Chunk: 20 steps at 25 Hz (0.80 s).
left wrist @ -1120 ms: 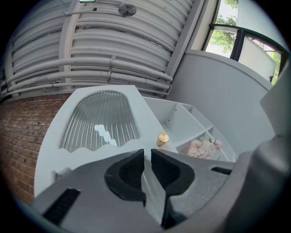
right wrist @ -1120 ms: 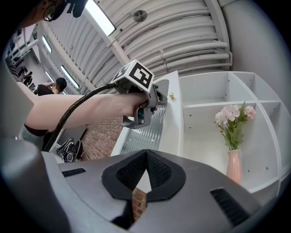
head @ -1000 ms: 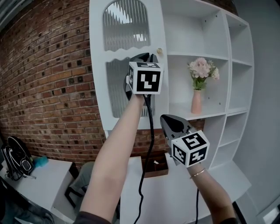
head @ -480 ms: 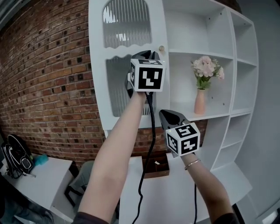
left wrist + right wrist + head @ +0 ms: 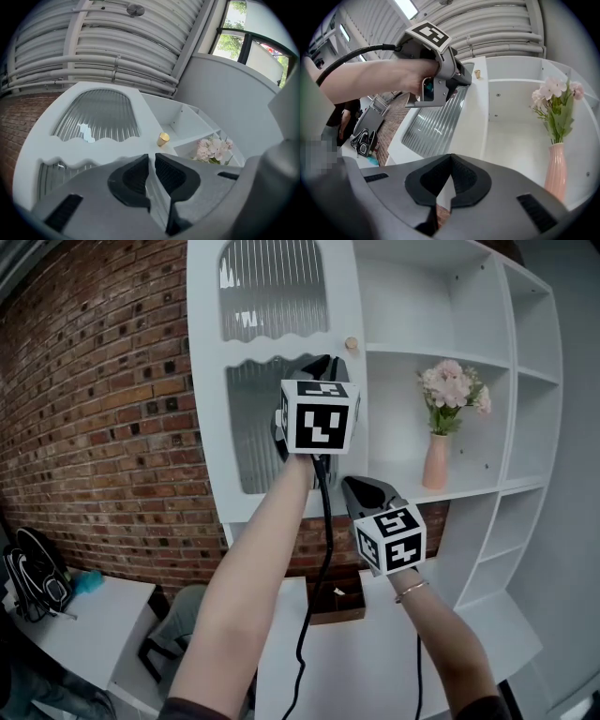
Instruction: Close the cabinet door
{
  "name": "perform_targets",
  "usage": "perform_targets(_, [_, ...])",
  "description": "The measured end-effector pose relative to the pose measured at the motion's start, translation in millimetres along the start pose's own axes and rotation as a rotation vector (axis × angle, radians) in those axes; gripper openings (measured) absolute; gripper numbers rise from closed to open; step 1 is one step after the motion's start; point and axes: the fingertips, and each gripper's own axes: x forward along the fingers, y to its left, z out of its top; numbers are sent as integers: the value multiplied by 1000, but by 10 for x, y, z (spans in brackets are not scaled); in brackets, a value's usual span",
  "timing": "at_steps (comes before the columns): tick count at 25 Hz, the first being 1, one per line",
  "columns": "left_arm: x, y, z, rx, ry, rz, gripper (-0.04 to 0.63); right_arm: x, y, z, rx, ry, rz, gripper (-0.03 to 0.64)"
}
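The white cabinet door (image 5: 206, 381) with ribbed glass panes stands swung out from the left bay, with a small gold knob (image 5: 352, 343) near its free edge. My left gripper (image 5: 323, 360) is raised with its tips at the door's face just below the knob (image 5: 162, 138). Its jaws (image 5: 151, 157) have just been closing to a thin slit, and only the white door (image 5: 93, 150) shows through. The right gripper view shows that gripper (image 5: 468, 77) against the door (image 5: 473, 122). My right gripper (image 5: 361, 486) hangs lower, apart from the door, its pads (image 5: 450, 157) together and empty.
Open white shelves (image 5: 441, 357) fill the right, with a pink vase (image 5: 435, 461) of flowers on one. A brick wall (image 5: 94, 427) runs behind on the left. Below are a white counter (image 5: 375, 652) with a brown box (image 5: 337, 596), and a desk (image 5: 84, 634) with a backpack (image 5: 33, 577).
My right gripper has moved left and a little up, closer to the left arm. The left gripper stays at the door, whose knob edge now sits slightly further right.
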Motion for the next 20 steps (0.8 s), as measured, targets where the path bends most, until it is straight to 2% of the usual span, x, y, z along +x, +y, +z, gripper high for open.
perform_targets(4, [18,19,12,-6,31,2,51,25,-12,13,14,8,-10,0])
perform_targets(7, [-4,30,24,55,83,3,51,29,-30,0,52,17,-15,2])
perform_targets(10, [-184,57,87,90,84,-16,51,16,-21,-38,79,39,-18,0])
perform_targets(15, [-624,98,149,36,71,-60,51,-125,66,-163,114,75,-14,0])
perform_targets(20, [-1029,39,-142,-12,89,-80,25,-337,268,-286,132,81,-4,0])
